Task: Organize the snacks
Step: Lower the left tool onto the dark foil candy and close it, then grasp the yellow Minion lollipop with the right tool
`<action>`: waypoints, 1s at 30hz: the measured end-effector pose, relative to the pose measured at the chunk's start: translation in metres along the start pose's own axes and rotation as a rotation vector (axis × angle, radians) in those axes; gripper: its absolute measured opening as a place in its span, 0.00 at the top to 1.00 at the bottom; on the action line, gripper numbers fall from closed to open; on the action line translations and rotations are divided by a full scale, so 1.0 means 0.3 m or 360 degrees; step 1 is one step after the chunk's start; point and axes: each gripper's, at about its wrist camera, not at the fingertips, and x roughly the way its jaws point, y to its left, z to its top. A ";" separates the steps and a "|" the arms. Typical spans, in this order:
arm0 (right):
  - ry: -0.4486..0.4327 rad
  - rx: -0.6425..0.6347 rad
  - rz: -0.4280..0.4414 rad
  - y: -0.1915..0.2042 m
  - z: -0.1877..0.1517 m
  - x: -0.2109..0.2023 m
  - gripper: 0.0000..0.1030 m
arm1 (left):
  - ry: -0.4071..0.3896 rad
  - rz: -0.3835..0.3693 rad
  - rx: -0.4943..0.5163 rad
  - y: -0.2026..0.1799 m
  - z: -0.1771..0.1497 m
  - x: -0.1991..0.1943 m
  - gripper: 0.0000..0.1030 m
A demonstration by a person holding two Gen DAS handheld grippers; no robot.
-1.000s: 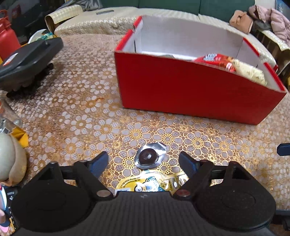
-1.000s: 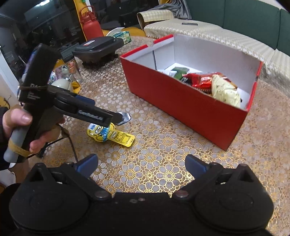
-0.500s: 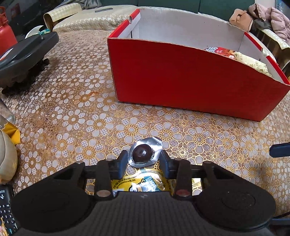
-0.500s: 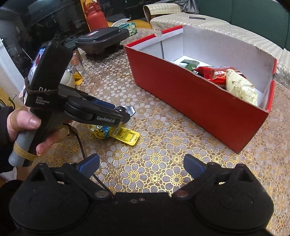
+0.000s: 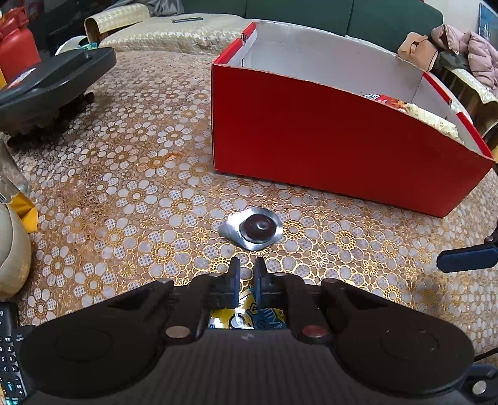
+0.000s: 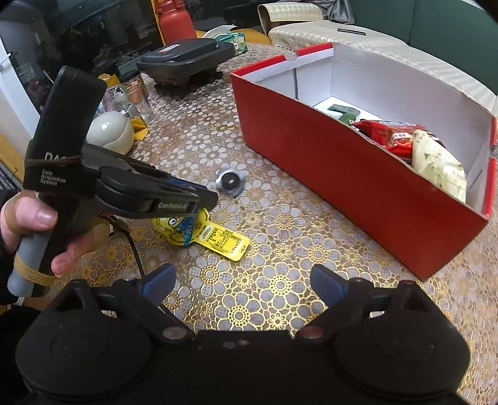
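The fingers (image 5: 234, 280) of the left gripper (image 5: 247, 274) are pressed nearly together, and they appear to pinch the top edge of the yellow snack pouch (image 6: 199, 232). From the left wrist view only a strip of that pouch (image 5: 246, 319) shows beneath the tips, so the exact contact is hard to judge. From the right wrist view the pouch lies flat on the bench (image 6: 280, 224), its printed label tab pointing toward the red box (image 6: 342, 174), with the left gripper (image 6: 205, 199) over its upper end.

Just ahead of the left fingertips, apart from them, sits a round foil-wrapped chocolate (image 5: 256, 227) on the patterned cloth of the bench (image 5: 124, 187). Beyond it stands the red box (image 5: 326, 134), open at the top, near the chocolate but not touching it. Inside lie a red snack bag (image 6: 395, 134), a pale snack bag (image 6: 439, 162) leaning against it, and a green packet (image 6: 342, 112) farther back.

The right gripper (image 6: 242, 278) hovers above the bench with its fingers (image 6: 158, 277) spread wide, grasping nothing.

At the far left of the bench sit a black appliance (image 6: 186, 59), a red bottle (image 6: 176, 21) and a pale rounded vessel (image 6: 110, 132).
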 end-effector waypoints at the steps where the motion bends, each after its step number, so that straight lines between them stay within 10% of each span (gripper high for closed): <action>1: 0.0001 0.0000 0.0004 0.001 0.001 0.001 0.10 | -0.0006 -0.0008 -0.0005 0.003 0.000 -0.004 0.91; 6: 0.0006 0.0013 0.0010 -0.005 -0.002 0.010 0.10 | -0.0037 -0.0027 0.0018 -0.002 0.015 -0.015 0.84; 11: 0.0007 0.0036 0.0020 -0.016 -0.013 0.008 0.10 | -0.0102 -0.0002 0.0087 -0.022 0.037 -0.010 0.36; 21: 0.0007 0.0068 0.0026 -0.028 -0.022 0.011 0.10 | -0.0028 0.0065 0.0180 -0.031 0.082 0.078 0.37; 30: 0.0017 0.0075 0.0021 -0.034 -0.021 0.024 0.10 | -0.0055 0.0028 0.0155 -0.027 0.076 0.077 0.66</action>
